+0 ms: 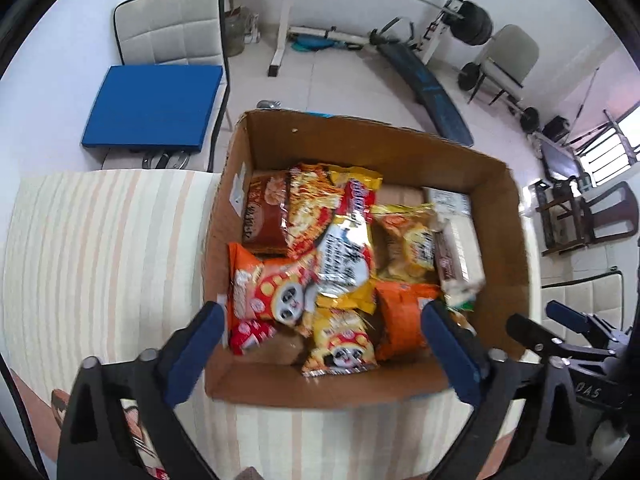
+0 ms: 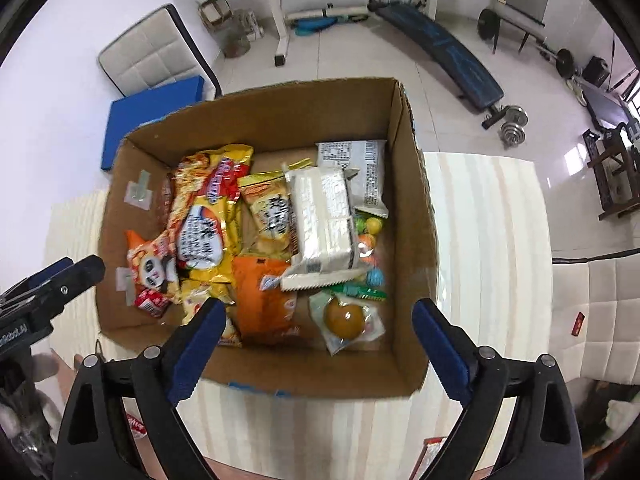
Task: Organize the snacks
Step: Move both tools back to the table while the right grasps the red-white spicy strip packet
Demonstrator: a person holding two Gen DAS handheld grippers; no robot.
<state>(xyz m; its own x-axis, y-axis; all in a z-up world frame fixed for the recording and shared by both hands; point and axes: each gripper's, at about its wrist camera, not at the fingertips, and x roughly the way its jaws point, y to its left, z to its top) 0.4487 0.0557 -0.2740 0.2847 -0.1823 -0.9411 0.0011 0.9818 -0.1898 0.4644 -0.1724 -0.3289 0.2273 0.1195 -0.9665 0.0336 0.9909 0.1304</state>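
A cardboard box (image 1: 508, 240) (image 2: 416, 216) on the striped table holds several snack packets: a yellow chip bag (image 1: 344, 256) (image 2: 208, 232), an orange packet (image 1: 400, 316) (image 2: 264, 300), panda packets (image 1: 276, 292) (image 2: 154, 268), a white wafer pack (image 1: 460, 248) (image 2: 324, 216) and a round yellow sweet (image 2: 344, 318). My left gripper (image 1: 322, 316) hovers open and empty over the box's near edge. My right gripper (image 2: 316, 312) hovers open and empty over the box's near right part. Each gripper shows at the edge of the other's view.
The striped tablecloth (image 1: 100, 248) (image 2: 488, 240) surrounds the box. A packet (image 1: 136, 432) lies under my left gripper near the table's front. A chair with a blue cushion (image 1: 156, 108) stands behind the table, another chair (image 2: 600, 312) at right. Gym equipment (image 1: 420, 68) fills the floor beyond.
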